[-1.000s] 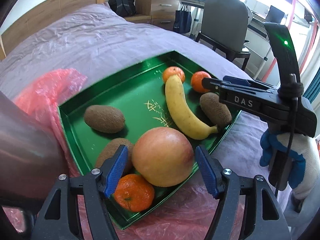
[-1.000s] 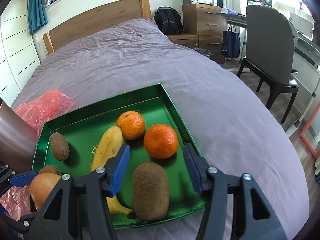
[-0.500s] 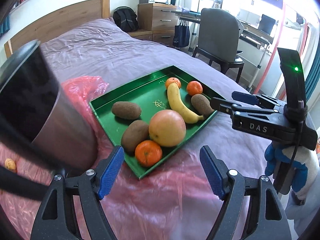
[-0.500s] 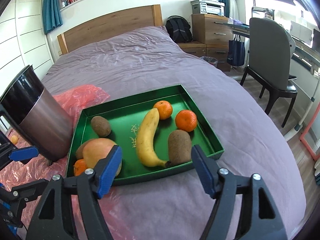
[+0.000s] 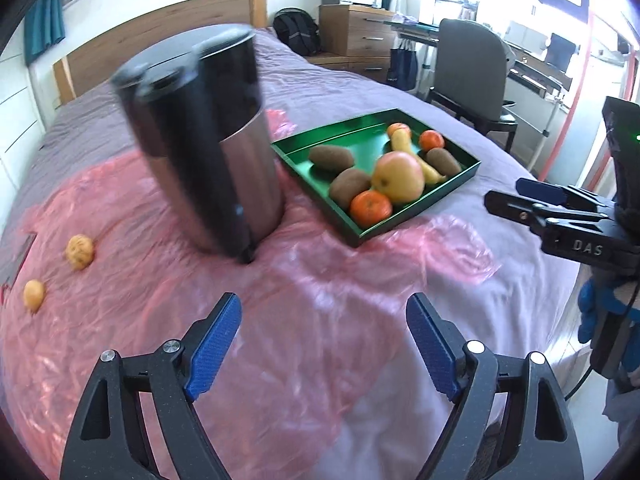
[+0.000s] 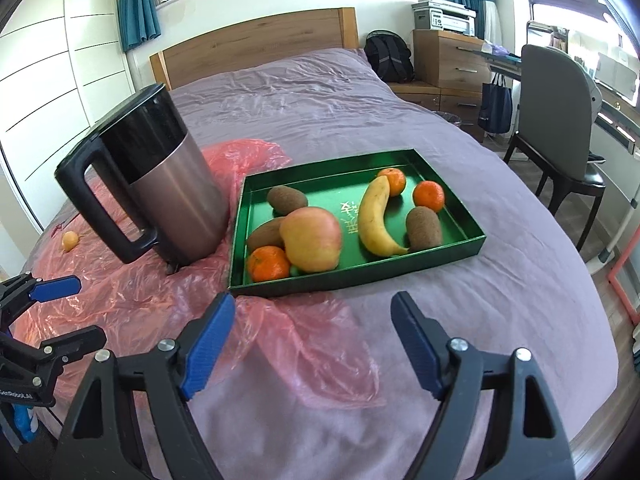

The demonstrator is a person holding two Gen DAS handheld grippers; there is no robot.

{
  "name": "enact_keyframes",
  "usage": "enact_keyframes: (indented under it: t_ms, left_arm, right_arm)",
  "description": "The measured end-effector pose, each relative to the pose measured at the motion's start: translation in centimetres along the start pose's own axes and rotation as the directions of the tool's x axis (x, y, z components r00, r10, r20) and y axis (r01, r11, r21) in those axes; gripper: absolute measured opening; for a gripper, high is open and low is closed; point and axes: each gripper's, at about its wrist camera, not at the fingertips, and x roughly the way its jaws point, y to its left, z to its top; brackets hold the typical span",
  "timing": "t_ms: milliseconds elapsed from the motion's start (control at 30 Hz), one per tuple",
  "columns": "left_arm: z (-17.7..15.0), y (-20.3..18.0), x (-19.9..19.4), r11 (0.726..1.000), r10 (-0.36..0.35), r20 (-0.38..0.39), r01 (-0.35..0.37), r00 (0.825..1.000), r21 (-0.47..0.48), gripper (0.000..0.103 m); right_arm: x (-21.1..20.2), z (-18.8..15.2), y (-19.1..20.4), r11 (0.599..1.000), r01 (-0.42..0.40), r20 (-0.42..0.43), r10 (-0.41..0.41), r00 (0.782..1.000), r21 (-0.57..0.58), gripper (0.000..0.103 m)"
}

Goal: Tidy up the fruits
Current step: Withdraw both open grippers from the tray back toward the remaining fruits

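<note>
Fruit sits in a green tray [image 6: 472,240] on the bed [image 6: 320,92]: an apple [image 6: 312,238] near the left with a mandarin [image 6: 267,263] beside it, a banana [image 6: 374,216] in the middle, three kiwis and two more mandarins around. Left of the tray stands a kettle [image 6: 160,184] on pink plastic [image 6: 120,292]. Two small orange fruits [image 5: 80,251] lie on the plastic, well left of the kettle. Left gripper [image 5: 324,346] and right gripper [image 6: 310,346] both hang near the camera, fingers apart, holding nothing.
</note>
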Motion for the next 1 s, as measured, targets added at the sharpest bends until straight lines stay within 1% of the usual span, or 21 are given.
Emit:
enact_keyframes:
  t_ms: [67,100,133,200,333,433,533,600,633,867,1000]
  left_arm:
    - [-1.1,1.1,-0.8,1.0,0.015,-0.005,-0.016,1.0,-0.022,0.082]
    - [-1.6,1.7,-1.3,0.999,0.028,-0.004,-0.028,1.0,-0.028,0.084]
    - [-2.1,2.2,-1.7,0.999,0.041,-0.002,-0.041,0.999,-0.033,0.088]
    - [-3.1,3.4,-2.7,0.997,0.07,0.008,-0.069,0.998,-0.042,0.091]
    - [-4.3,6.0,-4.3,0.99,0.114,0.003,-0.113,0.994,-0.084,0.092]
    - [-5.3,8.3,-5.8,0.981,0.153,0.018,-0.149,0.988,-0.124,0.092]
    - [-6.4,10.5,-7.3,0.972,0.179,0.033,-0.171,0.983,-0.162,0.093]
    - [-7.1,11.9,-8.2,0.965,0.195,0.037,-0.185,0.98,-0.188,0.095]
    - [-7.6,12.7,-8.6,0.96,0.206,0.035,-0.195,0.978,-0.202,0.098]
    - [-10.7,17.1,-11.0,0.938,0.243,0.044,-0.223,0.969,-0.264,0.098]
    - [-12.1,19.8,-12.3,0.924,0.261,0.06,-0.232,0.963,-0.304,0.098]
  right_arm:
    - [-0.6,-0.5,1.0,1.0,-0.009,-0.004,0.009,1.0,-0.007,0.103]
    - [-0.8,-0.8,1.6,1.0,-0.012,-0.005,0.012,1.0,-0.013,0.103]
    - [-1.1,-1.0,2.1,1.0,-0.016,-0.004,0.015,1.0,-0.017,0.103]
    - [-1.6,-1.3,3.3,0.999,-0.031,-0.006,0.031,0.999,-0.016,0.103]
    - [-2.3,-1.6,5.9,0.997,-0.071,-0.003,0.071,0.998,-0.023,0.103]
    - [-2.9,-1.6,7.9,0.995,-0.088,0.002,0.088,0.996,-0.046,0.103]
    - [-3.7,-1.6,10.0,0.992,-0.108,0.004,0.109,0.994,-0.072,0.103]
    - [-4.2,-1.6,11.2,0.989,-0.118,0.009,0.12,0.993,-0.087,0.103]
    - [-4.5,-1.6,11.8,0.988,-0.124,0.013,0.126,0.992,-0.094,0.103]
    - [-6.0,-2.0,16.5,0.976,-0.157,0.019,0.162,0.987,-0.15,0.103]
    - [-6.3,-2.0,19.4,0.968,-0.159,0.006,0.163,0.987,-0.194,0.103]
